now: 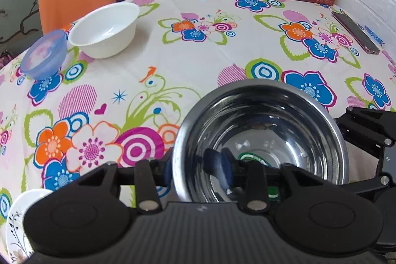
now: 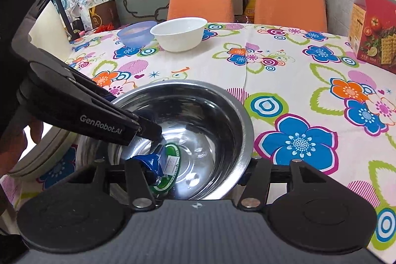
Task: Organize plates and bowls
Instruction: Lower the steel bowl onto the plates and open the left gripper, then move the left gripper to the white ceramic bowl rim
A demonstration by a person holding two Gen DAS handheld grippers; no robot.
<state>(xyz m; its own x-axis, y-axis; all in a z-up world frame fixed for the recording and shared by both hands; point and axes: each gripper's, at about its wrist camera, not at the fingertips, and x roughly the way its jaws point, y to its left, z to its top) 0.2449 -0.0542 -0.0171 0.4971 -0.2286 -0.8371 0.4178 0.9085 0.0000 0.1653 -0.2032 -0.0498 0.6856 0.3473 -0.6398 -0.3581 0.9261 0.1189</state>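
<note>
Left wrist view: the steel bowl (image 1: pixel 262 137) sits upright, mouth up, near on the floral tablecloth (image 1: pixel 198 61), its left rim pinched by the left gripper (image 1: pixel 195 165). The right gripper (image 2: pixel 195 172) straddles its near rim, fingers spread. The white bowl (image 2: pixel 179 34) and blue bowl (image 2: pixel 135 35) stand far left.

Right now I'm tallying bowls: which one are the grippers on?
The steel bowl, nearest the cameras; both grippers straddle its rim. The white bowl and blue bowl sit untouched.
</note>
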